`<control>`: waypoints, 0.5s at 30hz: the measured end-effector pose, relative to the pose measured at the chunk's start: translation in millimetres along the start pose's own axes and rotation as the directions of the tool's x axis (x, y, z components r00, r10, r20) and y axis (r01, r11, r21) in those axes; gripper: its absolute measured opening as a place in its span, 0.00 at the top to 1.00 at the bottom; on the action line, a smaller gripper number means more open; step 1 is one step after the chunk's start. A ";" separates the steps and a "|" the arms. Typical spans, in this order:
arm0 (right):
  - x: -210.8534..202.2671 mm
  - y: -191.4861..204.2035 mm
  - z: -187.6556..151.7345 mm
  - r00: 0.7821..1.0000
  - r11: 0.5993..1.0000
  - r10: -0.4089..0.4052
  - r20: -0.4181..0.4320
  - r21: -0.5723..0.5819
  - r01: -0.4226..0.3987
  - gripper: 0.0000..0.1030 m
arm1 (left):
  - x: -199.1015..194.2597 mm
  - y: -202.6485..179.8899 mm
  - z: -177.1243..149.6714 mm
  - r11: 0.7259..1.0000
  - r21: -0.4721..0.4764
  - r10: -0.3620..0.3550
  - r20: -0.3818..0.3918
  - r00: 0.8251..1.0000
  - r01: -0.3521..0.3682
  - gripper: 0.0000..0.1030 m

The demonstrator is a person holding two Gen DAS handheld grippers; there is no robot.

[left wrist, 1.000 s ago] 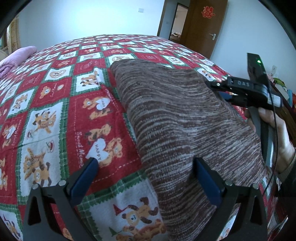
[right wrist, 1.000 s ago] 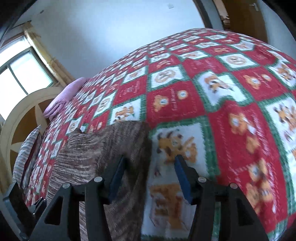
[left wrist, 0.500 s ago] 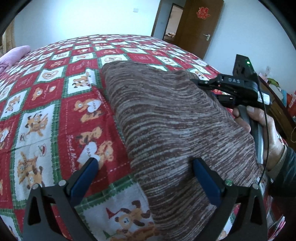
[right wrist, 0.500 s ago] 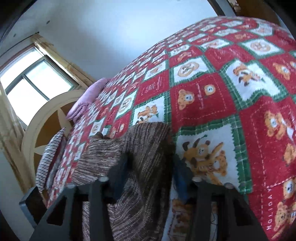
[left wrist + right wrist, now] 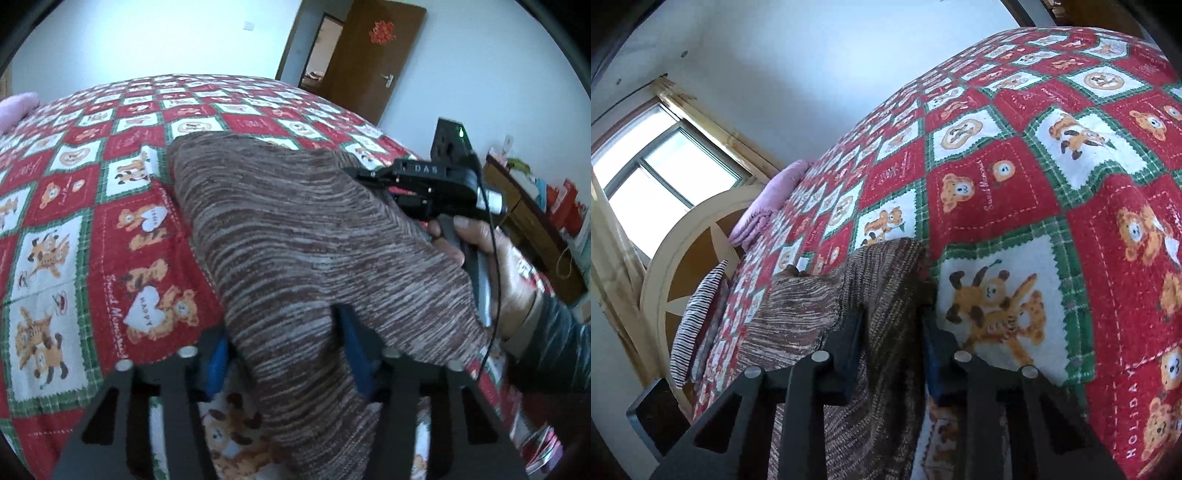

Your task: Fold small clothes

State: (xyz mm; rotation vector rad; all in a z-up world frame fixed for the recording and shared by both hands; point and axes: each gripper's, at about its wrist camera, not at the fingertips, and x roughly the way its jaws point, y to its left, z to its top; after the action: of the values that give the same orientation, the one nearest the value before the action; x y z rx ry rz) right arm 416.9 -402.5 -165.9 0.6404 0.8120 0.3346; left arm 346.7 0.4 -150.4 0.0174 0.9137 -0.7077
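Both grippers are closing in on the brown knit sweater (image 5: 295,236) now; a second ago the left gripper (image 5: 286,347) was gaping wide. The right gripper (image 5: 892,332) is narrowing too, with cloth between both sets of jaws. Looks like they're getting ready to lift an edge off the teddy-bear quilt (image 5: 74,206); door (image 5: 373,62) ahead.

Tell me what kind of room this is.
Most likely a home bedroom: a bed under a teddy-bear patchwork quilt, a curved wooden headboard with a striped pillow against it, and a wooden door.
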 end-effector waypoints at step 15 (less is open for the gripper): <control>-7.6 16.8 -5.8 0.998 0.995 -0.052 0.042 -0.089 0.056 0.83 | -10.9 -27.4 -3.9 0.986 0.023 0.165 0.030 0.986 -0.166 0.76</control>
State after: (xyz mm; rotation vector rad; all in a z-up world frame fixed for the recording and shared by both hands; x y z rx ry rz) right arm 407.0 -391.2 -153.7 0.5385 0.7710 0.3067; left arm 323.9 -13.7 -137.4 0.1049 0.8657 -0.5634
